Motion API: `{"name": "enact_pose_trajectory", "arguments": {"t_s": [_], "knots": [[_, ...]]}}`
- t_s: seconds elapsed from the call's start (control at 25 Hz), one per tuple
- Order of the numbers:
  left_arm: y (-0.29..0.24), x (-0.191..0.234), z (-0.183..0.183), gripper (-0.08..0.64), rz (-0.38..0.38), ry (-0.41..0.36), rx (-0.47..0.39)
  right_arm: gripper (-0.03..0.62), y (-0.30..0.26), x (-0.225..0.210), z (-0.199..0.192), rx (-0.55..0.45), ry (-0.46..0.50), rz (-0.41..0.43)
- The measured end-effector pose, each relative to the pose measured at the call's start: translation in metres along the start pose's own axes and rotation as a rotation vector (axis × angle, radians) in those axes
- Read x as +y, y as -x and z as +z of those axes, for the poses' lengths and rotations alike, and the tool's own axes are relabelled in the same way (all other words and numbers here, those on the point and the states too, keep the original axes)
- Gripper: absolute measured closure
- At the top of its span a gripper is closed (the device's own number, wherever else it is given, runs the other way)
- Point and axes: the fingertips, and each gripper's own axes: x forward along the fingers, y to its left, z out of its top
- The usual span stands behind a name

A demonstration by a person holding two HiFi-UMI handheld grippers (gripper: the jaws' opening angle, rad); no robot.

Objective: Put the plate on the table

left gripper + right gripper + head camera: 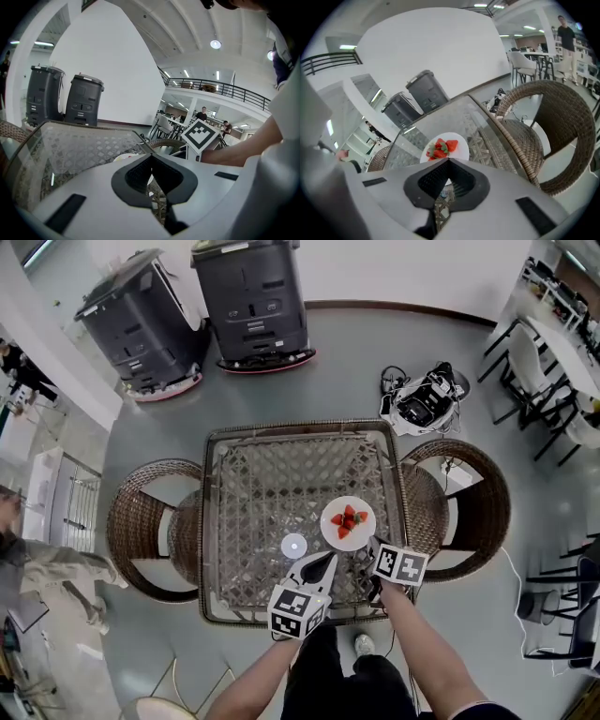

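At mid-floor, table (pixel 234 512): stands square below the head camera, with a glass tabletop over wicker lattice.

Beyond its far edge, machines (pixel 251 298): two, dark and boxy, side by side on red-rimmed bases.

Chairs (pixel 141 521): wicker, round-backed, one at the left edge and one at the right edge, both facing inward.

Gear (pixel 422 401): lies in a white and black tangle on the floor, past the far right corner.

Left gripper (pixel 328 561): points in over the near edge, tip just beside the plate's near rim. Jaws pressed together, pinching nothing.

Right gripper (pixel 373 545): points in from near the near right corner. Jaws pressed together on the plate's near right rim.

Plate (pixel 364 521): white and round, lies flat on the tabletop. Sits right of centre, closer to the right edge than the left, a little toward the near edge.

Spot (pixel 293 546): pale and round, on the glass just left of the plate. Cannot tell whether object or glare.

Strawberries (pixel 347 519): red with green caps, heaped at the plate's middle.
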Motion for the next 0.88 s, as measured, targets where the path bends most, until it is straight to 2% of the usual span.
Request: {"name": "enact_pose_trajectory", "arguments": {"t_s": [0.16,0.48,0.72,0.88], "knots": [[0.005,-0.006,0.011,0.554,-0.001,-0.010,-0.013,0.588,0.023,0.029,0.012,-0.082,0.143,0.115],[0.022,-0.026,0.038,0.554,-0.011,-0.047,-0.037,0.588,0.080,0.082,0.036,-0.266,0.387,0.257],[0.035,-0.040,0.058,0.554,-0.021,-0.061,-0.067,0.588,0.125,0.113,0.054,-0.397,0.458,0.332],[0.044,-0.048,0.068,0.554,-0.021,-0.062,-0.086,0.588,0.148,0.126,0.057,-0.449,0.485,0.365]]}}
